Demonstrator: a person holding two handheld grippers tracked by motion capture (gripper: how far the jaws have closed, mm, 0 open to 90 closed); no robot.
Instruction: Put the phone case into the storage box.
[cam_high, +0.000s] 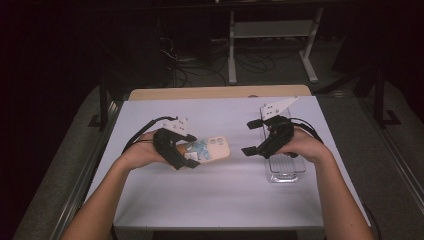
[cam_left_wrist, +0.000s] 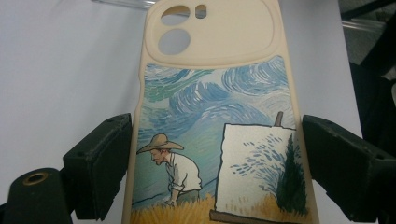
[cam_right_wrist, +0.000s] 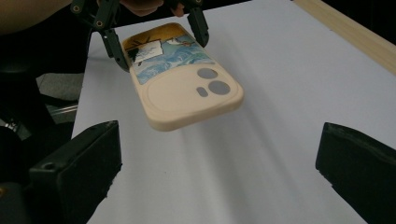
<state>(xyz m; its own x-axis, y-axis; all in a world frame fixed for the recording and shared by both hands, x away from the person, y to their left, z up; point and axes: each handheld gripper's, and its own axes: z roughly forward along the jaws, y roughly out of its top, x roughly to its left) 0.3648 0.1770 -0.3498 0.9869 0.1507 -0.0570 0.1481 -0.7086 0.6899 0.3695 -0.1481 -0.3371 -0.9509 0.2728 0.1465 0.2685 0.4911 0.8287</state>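
Phone case (cam_high: 210, 150) at left of centre is gripped by its long edges in the left gripper (cam_high: 186, 150), so that the painted back faces up and the camera-cutout end projects freely toward the middle of the table (cam_high: 220, 200). In the left gripper view the case (cam_left_wrist: 219, 126) is seen between the two black jaws, each pad set against one cream side wall near the painted lower half; the jaws are therefore held wide, clamped across the width of the case rather than standing free. In the right gripper view the case (cam_right_wrist: 187, 84) appears lifted clear of the white surface, a soft shadow being cast beneath its free end, and the left gripper (cam_right_wrist: 159, 42) is seen pinching the far, painted end. Such a hold is judged to leave the cutout end exposed for a second grasp or for presentation to the other tool.

Further right, the right gripper (cam_high: 252, 136) is held above the table, well apart from the case, with its jaws spread wide and nothing between them; in its own view the two pads frame bare table, aimed toward the case's free end. Beneath the right hand (cam_high: 300, 147) a clear plastic tray (cam_high: 285, 172) lies on the table near its right edge; whether anything rests in it cannot be told, since the hand covers much of it.
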